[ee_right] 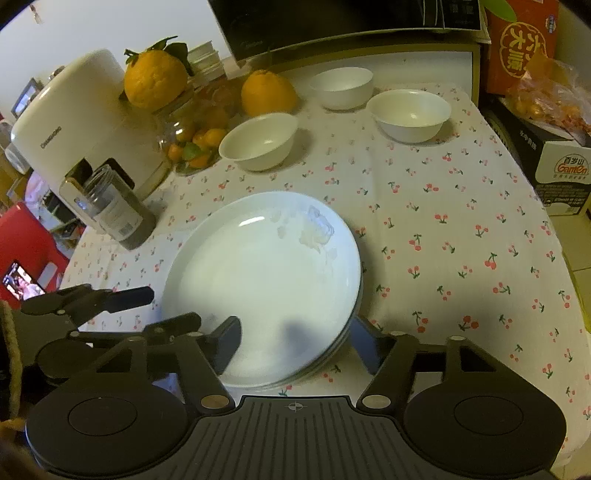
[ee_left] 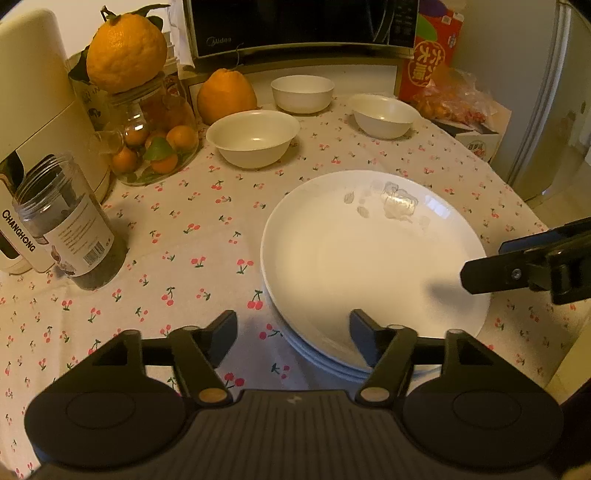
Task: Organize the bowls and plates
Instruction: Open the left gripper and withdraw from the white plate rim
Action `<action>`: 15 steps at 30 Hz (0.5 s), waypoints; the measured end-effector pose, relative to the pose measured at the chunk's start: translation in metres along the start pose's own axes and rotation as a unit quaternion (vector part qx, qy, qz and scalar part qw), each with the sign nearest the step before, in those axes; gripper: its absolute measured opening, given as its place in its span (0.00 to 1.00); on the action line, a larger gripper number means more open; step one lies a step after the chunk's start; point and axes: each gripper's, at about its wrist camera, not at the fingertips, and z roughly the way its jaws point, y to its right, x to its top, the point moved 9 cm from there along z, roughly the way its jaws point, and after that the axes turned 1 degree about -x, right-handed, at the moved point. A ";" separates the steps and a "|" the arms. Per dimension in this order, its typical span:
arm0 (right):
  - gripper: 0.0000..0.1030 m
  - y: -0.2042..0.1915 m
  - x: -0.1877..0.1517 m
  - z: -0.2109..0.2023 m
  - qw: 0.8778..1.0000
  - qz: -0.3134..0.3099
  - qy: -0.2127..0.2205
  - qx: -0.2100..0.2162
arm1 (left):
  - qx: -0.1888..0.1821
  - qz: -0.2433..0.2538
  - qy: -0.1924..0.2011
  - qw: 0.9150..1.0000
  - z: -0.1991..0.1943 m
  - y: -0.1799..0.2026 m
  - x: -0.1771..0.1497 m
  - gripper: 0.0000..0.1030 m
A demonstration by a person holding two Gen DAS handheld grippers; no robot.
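Already, I had the plate stack (ee_left: 369, 254) gathered on the worktop (ee_left: 166, 258) between my left tongs (ee_left: 293, 332) and right tongs (ee_right: 295, 338), both spread and gripping nothing, while three bowls (ee_left: 253, 136) behind stood unstacked.

I count three white bowls (ee_left: 253, 138) beyond my left gripper (ee_left: 293, 336), and a stack of white plates (ee_left: 373, 258) right at it, at least three by the rims. Two big oranges (ee_left: 125, 51) sit far left, plus two jars (ee_left: 70, 221) and one microwave (ee_left: 303, 26).
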 end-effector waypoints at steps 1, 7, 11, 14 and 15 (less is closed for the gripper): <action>0.71 0.000 0.002 0.000 1.000 0.000 0.002 -0.002 | 0.000 -0.002 0.000 1.000 0.000 0.000 0.002 0.71; 0.81 -0.001 0.016 0.000 1.000 -0.006 0.022 -0.020 | 0.004 -0.024 0.004 1.000 -0.002 -0.003 0.017 0.88; 0.84 -0.001 0.030 -0.002 0.999 -0.009 0.040 -0.026 | 0.006 -0.064 0.005 0.998 0.001 -0.007 0.028 0.95; 0.84 0.002 0.042 -0.002 0.998 -0.003 0.051 -0.034 | 0.004 -0.098 0.001 0.995 0.005 -0.011 0.038 0.97; 0.84 0.003 0.046 -0.003 0.998 0.001 0.055 -0.036 | 0.004 -0.107 0.002 0.994 0.006 -0.013 0.040 0.98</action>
